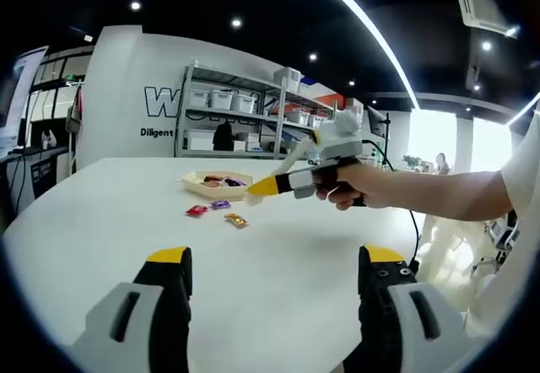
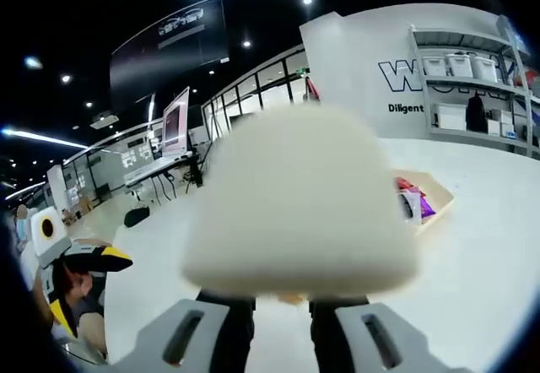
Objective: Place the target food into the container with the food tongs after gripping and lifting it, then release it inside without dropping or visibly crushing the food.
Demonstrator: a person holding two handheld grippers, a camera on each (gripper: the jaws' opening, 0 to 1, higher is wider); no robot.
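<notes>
My right gripper [image 1: 274, 186], held by a hand, hovers just right of a shallow cream tray [image 1: 196, 187] holding several wrapped sweets. It is shut on cream food tongs [image 1: 293, 159]. In the right gripper view the tongs [image 2: 299, 204] loom large and blurred over that gripper [image 2: 283, 305], and the tray [image 2: 440, 197] lies to the right. Three wrapped sweets lie on the table before the tray: red [image 1: 197, 210], purple [image 1: 220, 205] and yellow [image 1: 236, 219]. My left gripper [image 1: 276, 259] stands open over bare table, well short of them. The tongs' tips are hidden.
The white table [image 1: 278, 305] runs wide around the tray. Shelving with white bins [image 1: 232, 111] stands behind it against a white wall. My left gripper [image 2: 93, 259] shows at the lower left of the right gripper view. Desks with a monitor [image 2: 179, 124] stand beyond the table.
</notes>
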